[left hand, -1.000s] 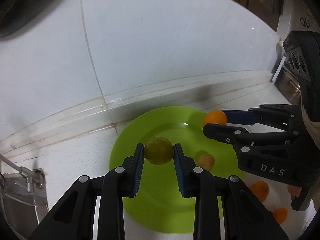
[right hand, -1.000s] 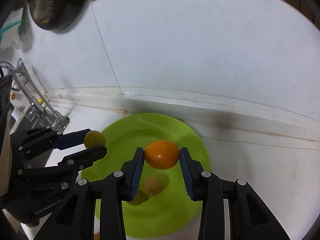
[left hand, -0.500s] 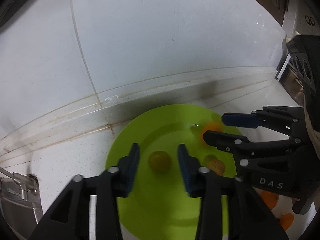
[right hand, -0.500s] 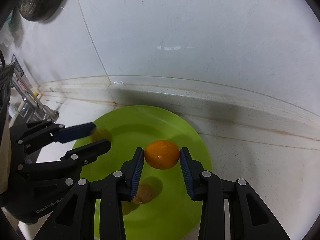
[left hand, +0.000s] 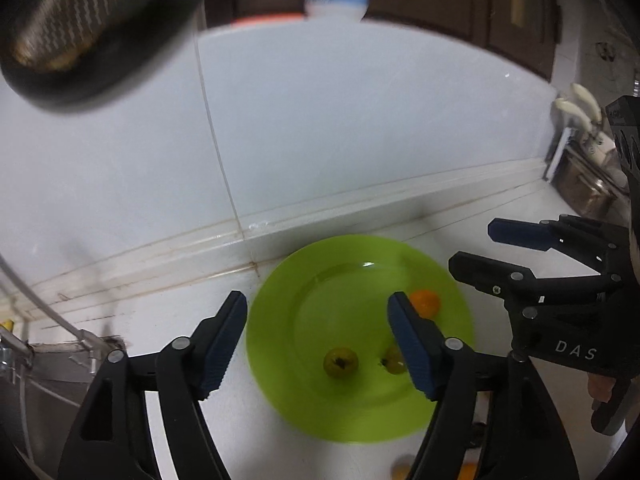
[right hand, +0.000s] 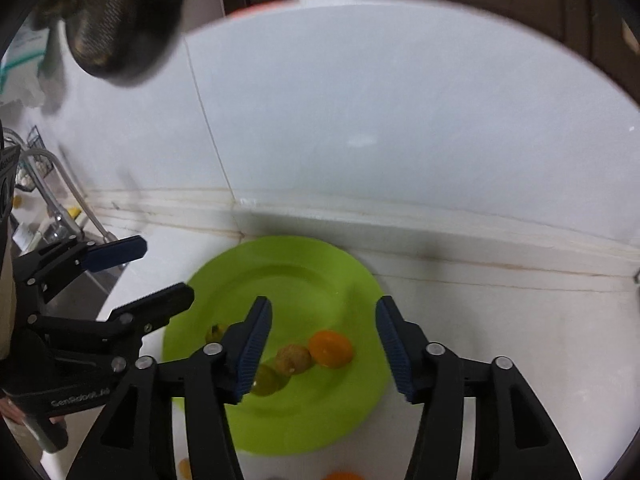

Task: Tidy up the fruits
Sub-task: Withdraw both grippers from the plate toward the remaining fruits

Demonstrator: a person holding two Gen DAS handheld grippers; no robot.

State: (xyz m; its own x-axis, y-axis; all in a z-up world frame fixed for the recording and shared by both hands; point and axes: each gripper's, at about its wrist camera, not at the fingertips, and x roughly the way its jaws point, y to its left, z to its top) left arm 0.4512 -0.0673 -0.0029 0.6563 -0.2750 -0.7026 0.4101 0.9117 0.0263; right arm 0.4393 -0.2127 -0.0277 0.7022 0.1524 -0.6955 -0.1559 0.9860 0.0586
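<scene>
A lime green plate (left hand: 320, 280) lies on the white counter against the wall; it also shows in the right wrist view (right hand: 288, 280). On it lie a green fruit (left hand: 340, 363), a brownish fruit (right hand: 293, 359) and an orange fruit (left hand: 425, 302), which also shows in the right wrist view (right hand: 331, 348). My left gripper (left hand: 320, 344) is open and empty above the plate's left part. My right gripper (right hand: 324, 350) is open and empty above the fruits. Each gripper shows in the other's view, right gripper (left hand: 480, 250), left gripper (right hand: 160, 272).
More orange fruits lie on the counter just in front of the plate (right hand: 344, 475). A sink with a tap (right hand: 60, 200) is at the left. A dark strainer (left hand: 80, 20) hangs on the wall above. Metal containers (left hand: 584, 184) stand at the far right.
Both grippers opened and let go: the green fruit and then the orange fruit dropped onto the plate. Both grippers have pulled up and back from the plate.
</scene>
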